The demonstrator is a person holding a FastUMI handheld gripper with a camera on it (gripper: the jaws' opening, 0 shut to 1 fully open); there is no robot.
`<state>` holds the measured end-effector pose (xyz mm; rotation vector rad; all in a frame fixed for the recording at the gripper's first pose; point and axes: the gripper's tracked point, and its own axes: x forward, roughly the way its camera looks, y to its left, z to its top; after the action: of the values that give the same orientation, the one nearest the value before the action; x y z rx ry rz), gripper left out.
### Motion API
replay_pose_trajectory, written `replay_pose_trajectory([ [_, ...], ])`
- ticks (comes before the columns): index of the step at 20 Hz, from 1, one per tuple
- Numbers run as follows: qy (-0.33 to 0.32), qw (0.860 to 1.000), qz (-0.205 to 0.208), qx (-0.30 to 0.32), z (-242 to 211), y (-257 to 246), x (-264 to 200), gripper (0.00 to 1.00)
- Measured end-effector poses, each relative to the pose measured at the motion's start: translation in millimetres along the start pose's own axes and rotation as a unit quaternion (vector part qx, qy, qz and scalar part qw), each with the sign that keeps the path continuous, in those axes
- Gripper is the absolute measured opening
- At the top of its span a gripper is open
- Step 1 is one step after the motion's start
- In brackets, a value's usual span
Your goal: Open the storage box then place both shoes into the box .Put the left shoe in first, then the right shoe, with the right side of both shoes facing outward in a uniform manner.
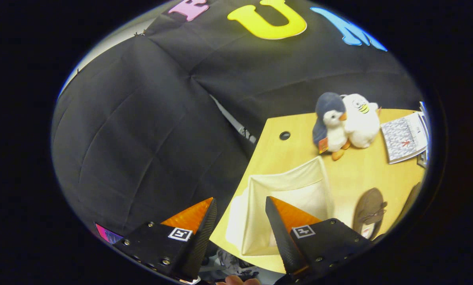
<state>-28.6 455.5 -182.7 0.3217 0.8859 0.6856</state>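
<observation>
The right finger [287, 233] covers the lower right part of the cream storage box [287, 190], so its near side is hidden; a second shoe [412, 198] at the far right is cut off, only a dark sliver showing; the printed booklet [404, 136] beyond it is cropped and its print too small to tell; the brown shoe [369, 209] loses its heel behind the gripper body.
</observation>
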Motion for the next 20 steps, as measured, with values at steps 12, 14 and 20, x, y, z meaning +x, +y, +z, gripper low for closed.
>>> replay_pose_trajectory([
  [12, -0.027, 0.996, -0.085, -0.021, 9.8, -143.0, -89.4, 0.77],
  [14, -0.019, 0.995, -0.100, -0.023, 2.3, -165.1, -94.5, 0.77],
  [20, 0.039, 0.989, -0.139, -0.025, -43.3, -223.9, -95.4, 0.77],
])
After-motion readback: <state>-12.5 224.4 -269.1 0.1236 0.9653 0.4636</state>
